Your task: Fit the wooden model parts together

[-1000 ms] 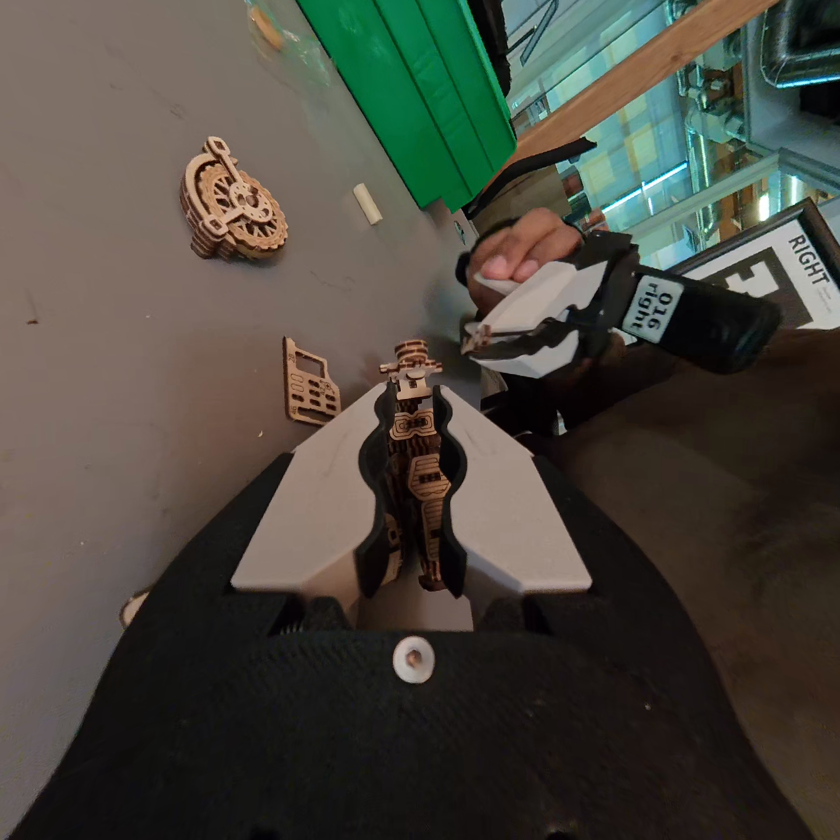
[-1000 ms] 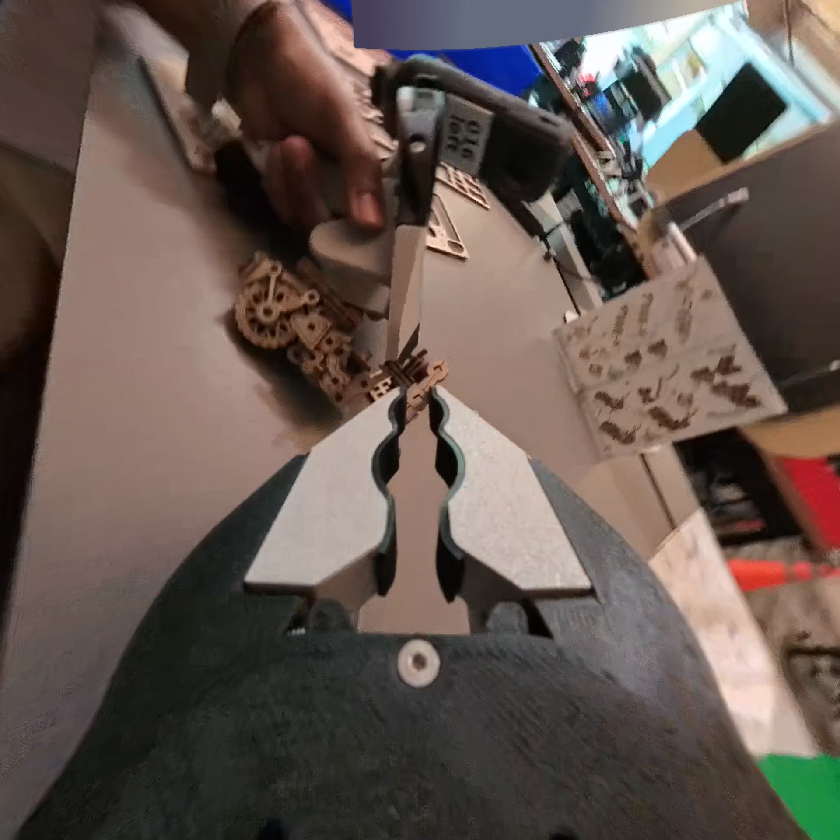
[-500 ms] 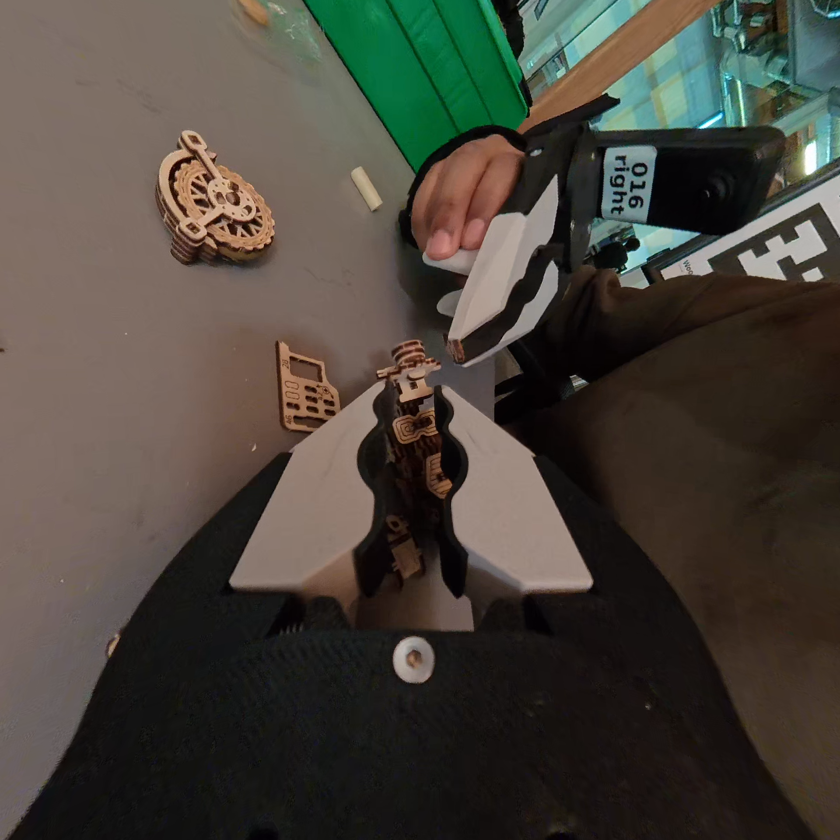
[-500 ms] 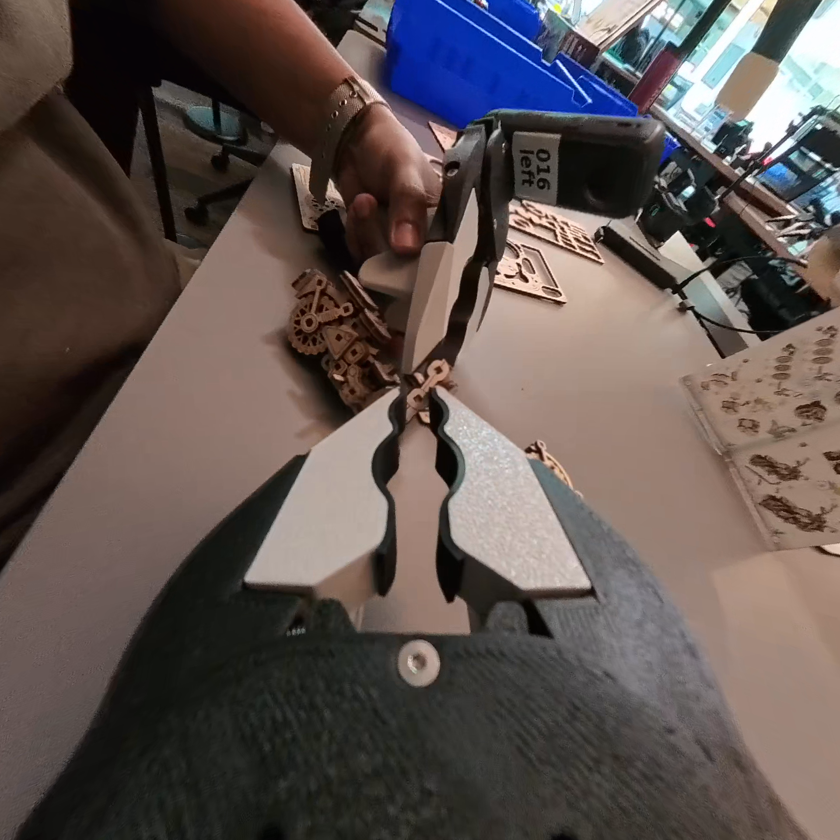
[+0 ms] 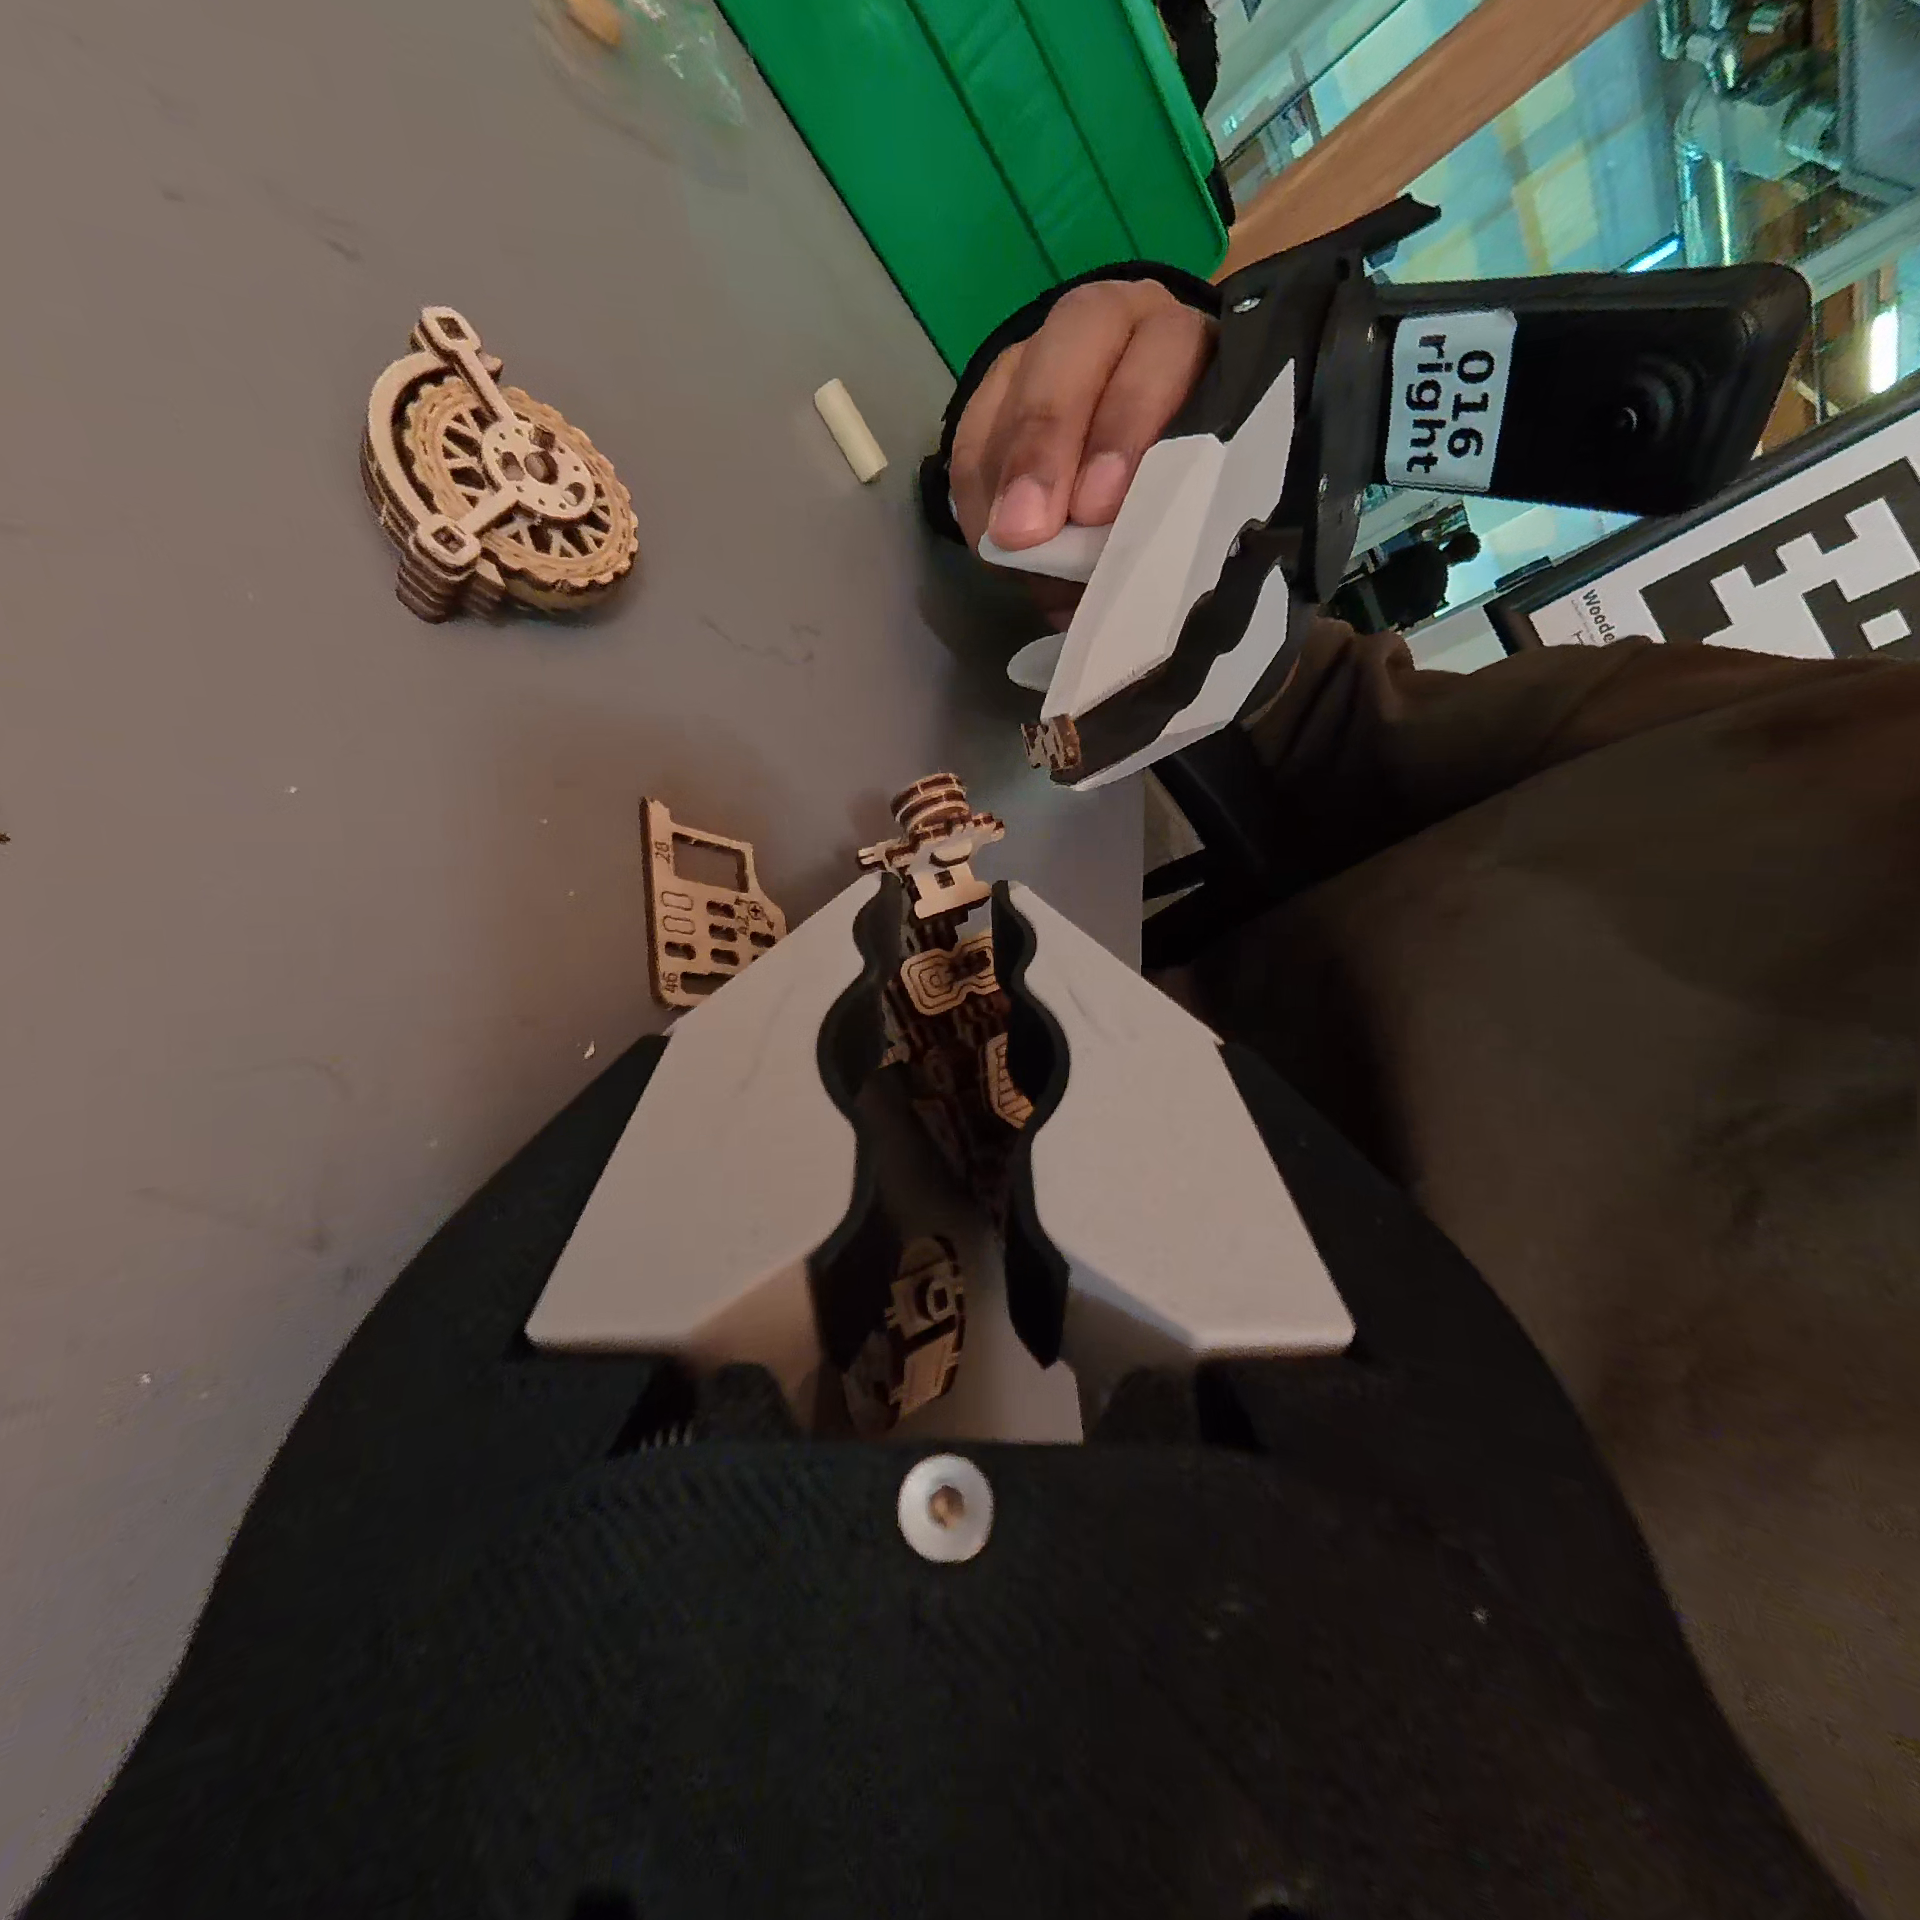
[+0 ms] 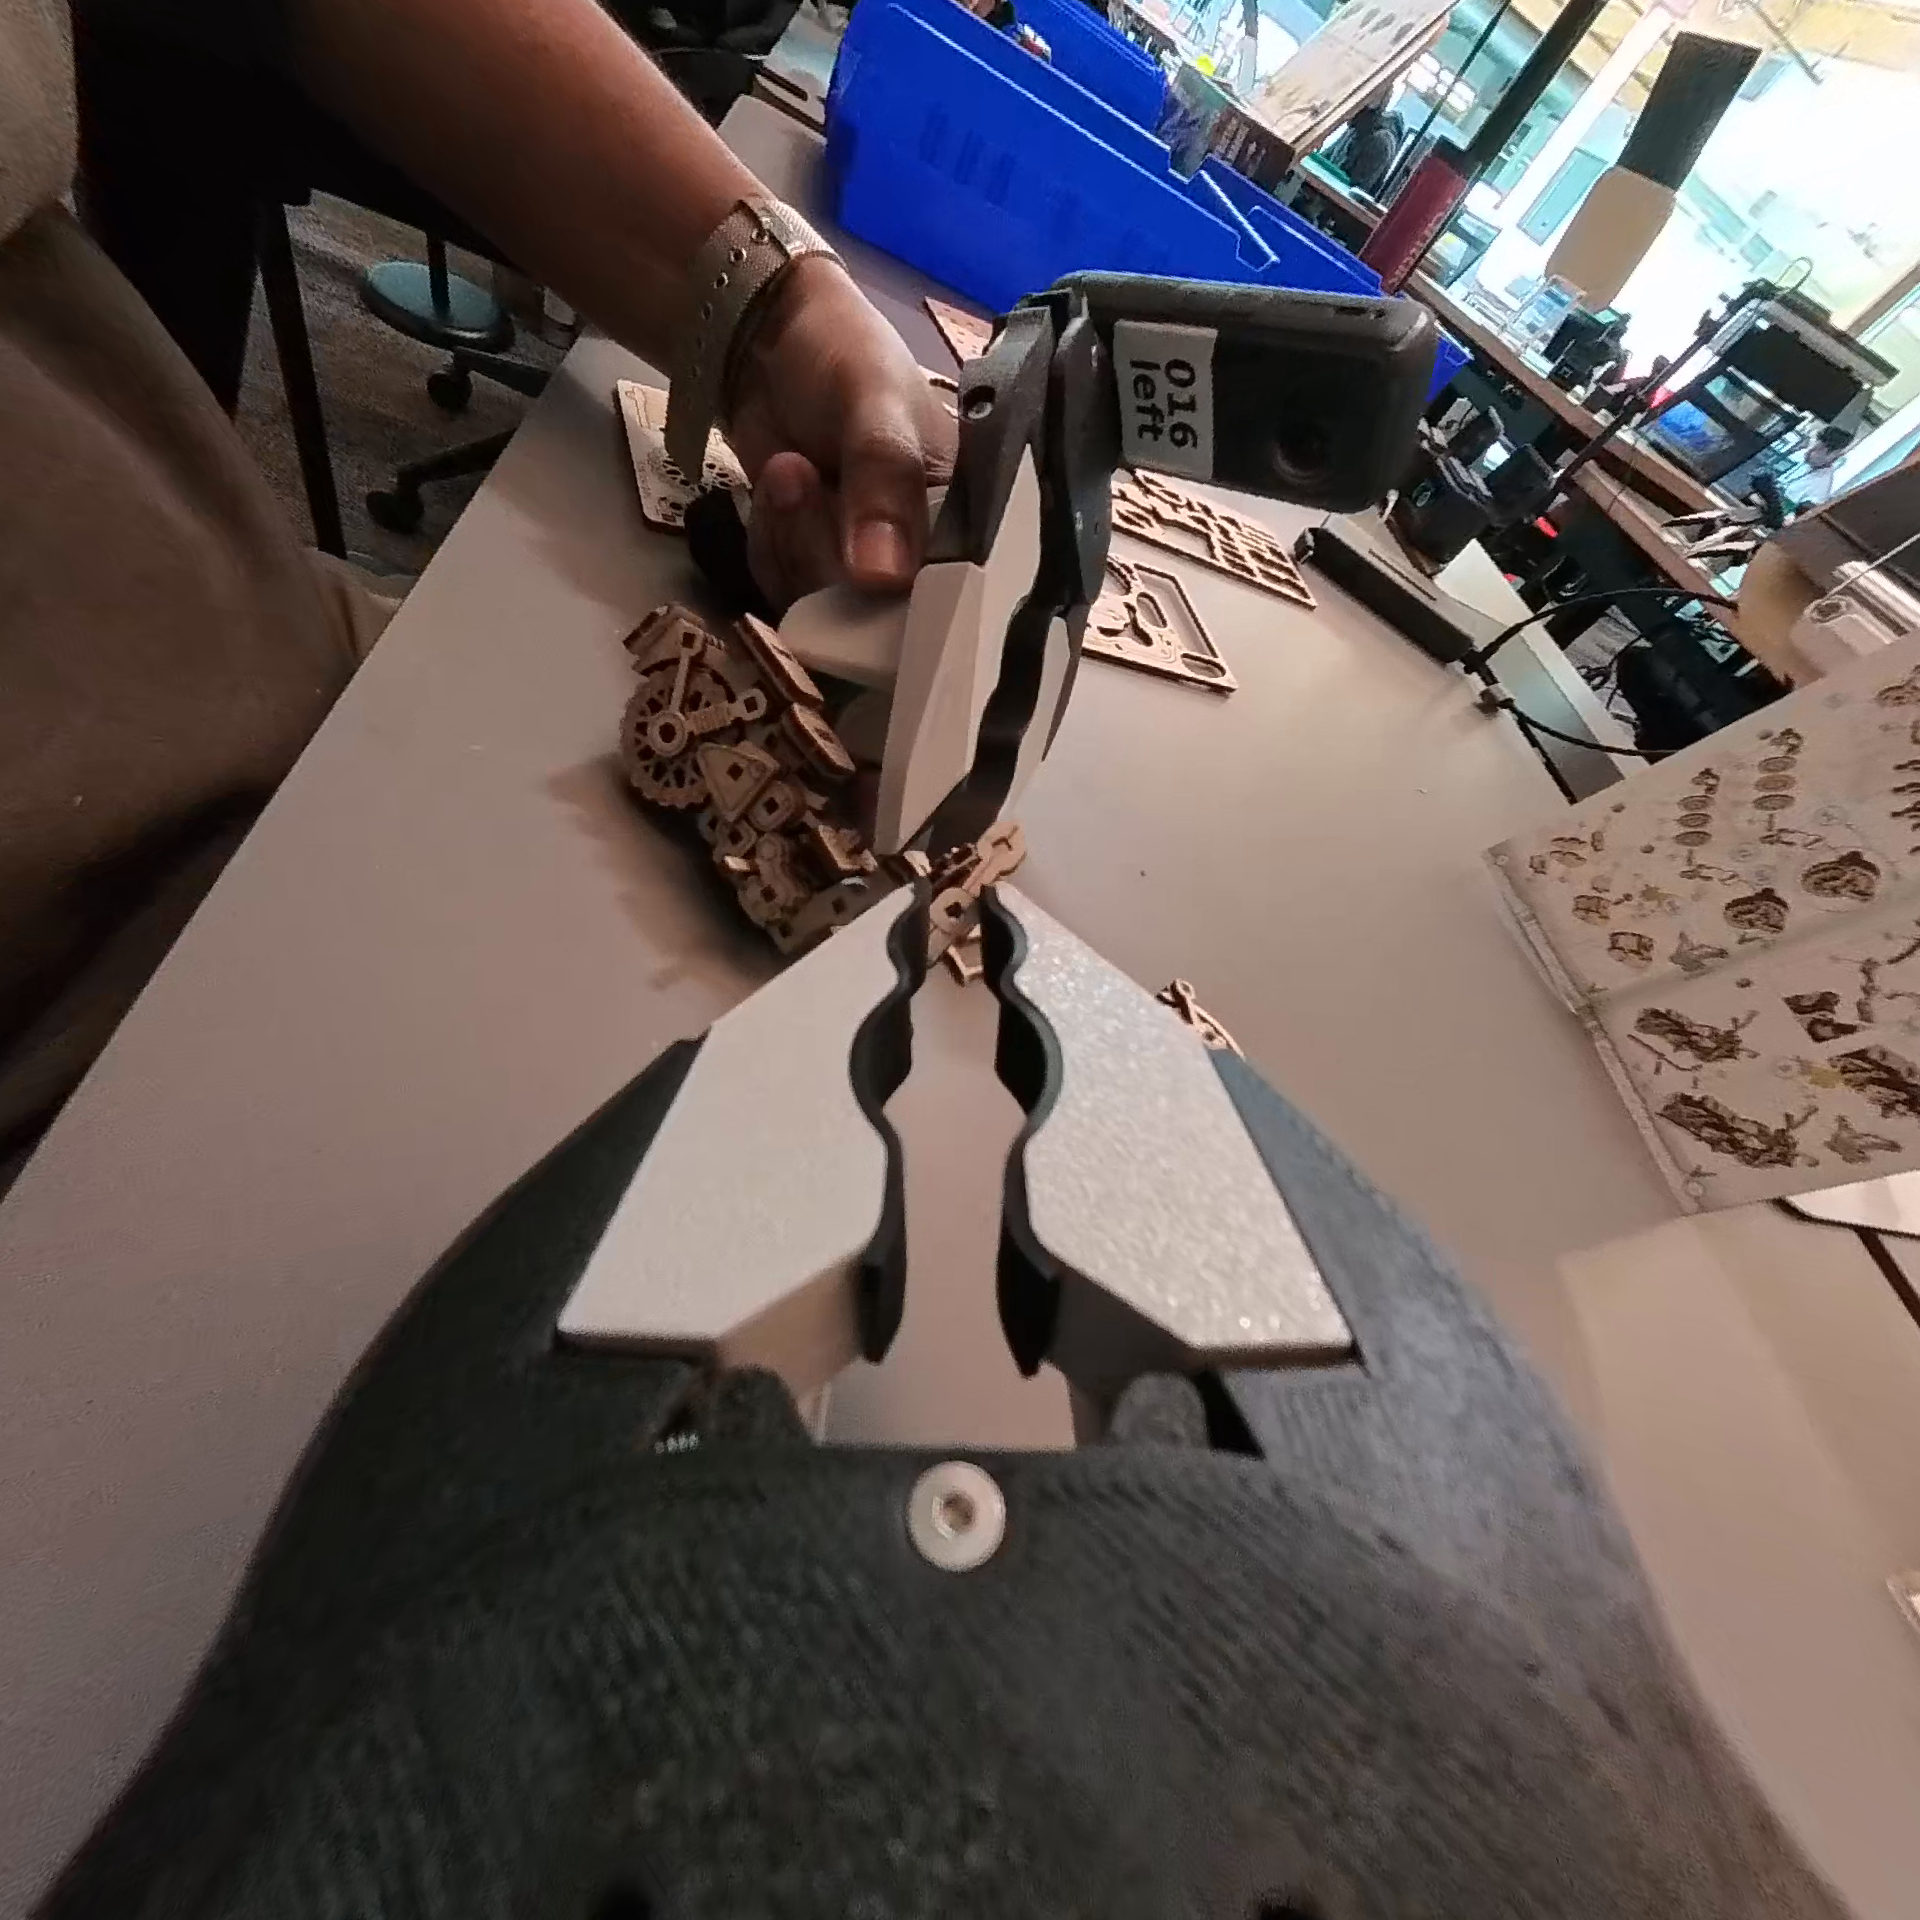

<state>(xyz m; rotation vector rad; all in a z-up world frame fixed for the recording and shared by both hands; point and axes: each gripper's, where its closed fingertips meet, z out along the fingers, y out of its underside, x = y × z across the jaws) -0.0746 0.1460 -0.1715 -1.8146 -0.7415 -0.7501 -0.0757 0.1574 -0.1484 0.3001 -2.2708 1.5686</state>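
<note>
Workshop or maker-lab setting, indicated by a grey worktable (image 6: 312,935) carrying laser-cut wooden part sheets (image 6: 1164,623), blue storage bins (image 6: 1039,197), a green bin (image 5: 987,145), a rolling stool (image 6: 447,312), and equipment-laden benches (image 6: 1662,416) beside large windows.

White fingers (image 5: 1174,1132), blk pads, brown sleeve (image 5: 1558,727)

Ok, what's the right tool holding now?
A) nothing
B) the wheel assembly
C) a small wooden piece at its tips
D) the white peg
C: the right tool pinches a small wooden piece at its tips, apart from the left tool's part.
</note>
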